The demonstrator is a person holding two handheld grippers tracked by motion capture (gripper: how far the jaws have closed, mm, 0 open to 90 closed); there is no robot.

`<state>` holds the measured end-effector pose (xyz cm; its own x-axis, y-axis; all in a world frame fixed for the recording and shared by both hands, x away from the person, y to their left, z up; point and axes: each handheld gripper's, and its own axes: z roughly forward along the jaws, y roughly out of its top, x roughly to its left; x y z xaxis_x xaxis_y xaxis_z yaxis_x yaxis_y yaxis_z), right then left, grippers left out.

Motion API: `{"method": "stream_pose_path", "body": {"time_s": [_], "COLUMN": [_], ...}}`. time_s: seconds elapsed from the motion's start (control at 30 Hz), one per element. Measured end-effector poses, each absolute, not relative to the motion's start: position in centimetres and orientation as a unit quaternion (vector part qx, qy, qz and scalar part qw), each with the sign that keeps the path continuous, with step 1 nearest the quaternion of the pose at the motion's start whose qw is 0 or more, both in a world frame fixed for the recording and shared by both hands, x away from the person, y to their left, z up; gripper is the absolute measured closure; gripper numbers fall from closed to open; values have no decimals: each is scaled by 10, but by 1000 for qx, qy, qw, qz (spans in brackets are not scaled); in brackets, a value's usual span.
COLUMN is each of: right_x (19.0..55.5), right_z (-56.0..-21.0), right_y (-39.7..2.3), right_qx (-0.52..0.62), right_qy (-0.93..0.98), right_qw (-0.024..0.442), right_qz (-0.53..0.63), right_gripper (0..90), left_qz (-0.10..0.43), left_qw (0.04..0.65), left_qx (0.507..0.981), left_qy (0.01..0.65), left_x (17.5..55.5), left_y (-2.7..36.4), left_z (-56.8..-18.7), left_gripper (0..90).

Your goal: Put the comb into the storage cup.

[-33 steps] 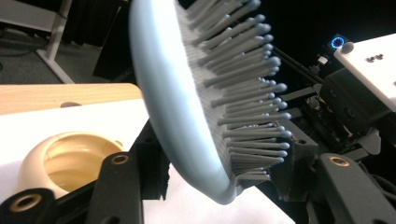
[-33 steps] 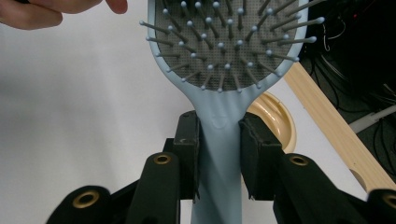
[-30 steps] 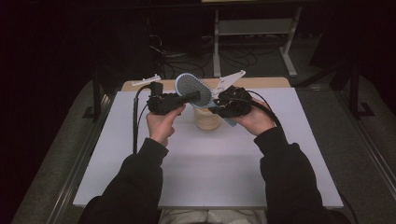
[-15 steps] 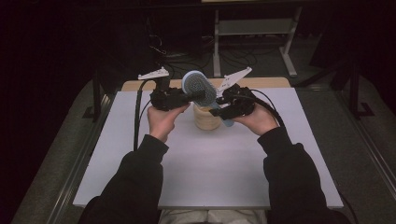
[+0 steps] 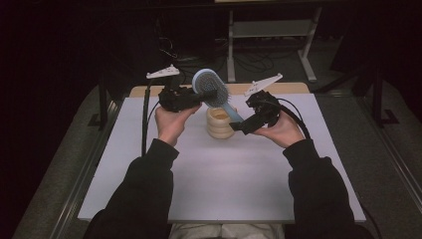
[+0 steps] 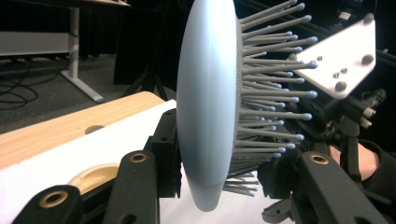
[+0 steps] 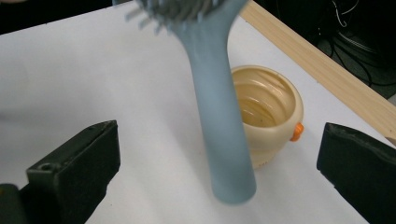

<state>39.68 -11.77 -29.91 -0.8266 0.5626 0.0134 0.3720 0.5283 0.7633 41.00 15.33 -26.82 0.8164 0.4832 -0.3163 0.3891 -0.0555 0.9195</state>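
With the left tongs [image 5: 201,94] clamped on the pale blue plastic hairbrush [image 5: 213,90] above the ribbed cream pot [image 5: 221,123], the right tongs [image 7: 219,172], just spread wide off its handle, should back away cleanly.

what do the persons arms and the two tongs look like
Both forearms are in dark long sleeves. The left tongs and right tongs are black, each topped by a pale grey three-cornered plate and trailing a black cable. Brass-coloured inserts sit in the left tongs' arms.
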Motion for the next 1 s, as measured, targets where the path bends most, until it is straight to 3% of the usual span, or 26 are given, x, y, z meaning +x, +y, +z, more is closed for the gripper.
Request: {"method": "stream_pose_path", "body": {"time_s": [0.3,1.0], "right_x": [392,374], "right_z": [-312,-355], "right_y": [-139,-176], "right_qx": [281,316], "right_qy": [856,836], "right_qw": [119,115], "right_qz": [418,435], "right_gripper": [0,0], "left_qz": [56,73], "left_qw": [601,604], "left_qx": [744,728], "left_qy": [286,315], "left_x": [418,436], "left_y": [154,179], "left_z": [-257,-246], "left_gripper": [573,570]}}
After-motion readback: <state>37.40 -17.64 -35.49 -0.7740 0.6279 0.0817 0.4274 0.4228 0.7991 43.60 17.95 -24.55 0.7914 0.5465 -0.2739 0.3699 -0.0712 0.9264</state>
